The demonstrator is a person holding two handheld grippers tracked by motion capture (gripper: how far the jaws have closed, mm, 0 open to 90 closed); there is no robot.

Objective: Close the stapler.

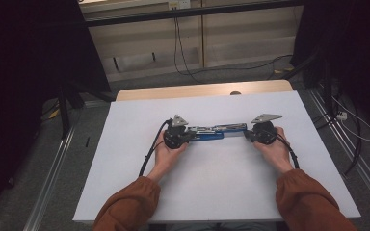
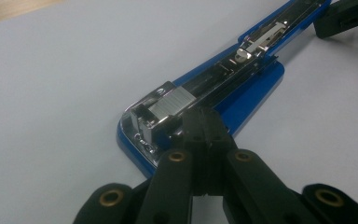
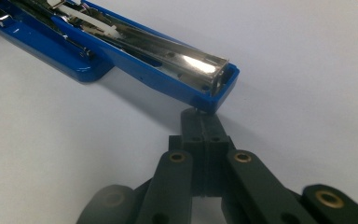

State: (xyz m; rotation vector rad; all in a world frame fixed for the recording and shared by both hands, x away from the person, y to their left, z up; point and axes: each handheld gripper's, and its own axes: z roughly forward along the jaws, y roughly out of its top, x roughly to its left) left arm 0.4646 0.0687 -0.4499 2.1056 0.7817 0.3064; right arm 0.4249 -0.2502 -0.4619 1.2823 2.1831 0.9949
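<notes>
The left gripper view shows staples loaded in the opened blue stapler (image 2: 200,100), lying flat mid-tabletop (image 1: 221,163). Both hands angle inward; left hand-held gripper (image 2: 204,122) and right hand-held gripper (image 3: 204,122), jaws closed, touch opposite ends.

A blue stapler (image 1: 211,133) with a shiny metal magazine lies swung fully open, flat on the white table (image 1: 221,183), stretched left to right near the table's middle.
</notes>
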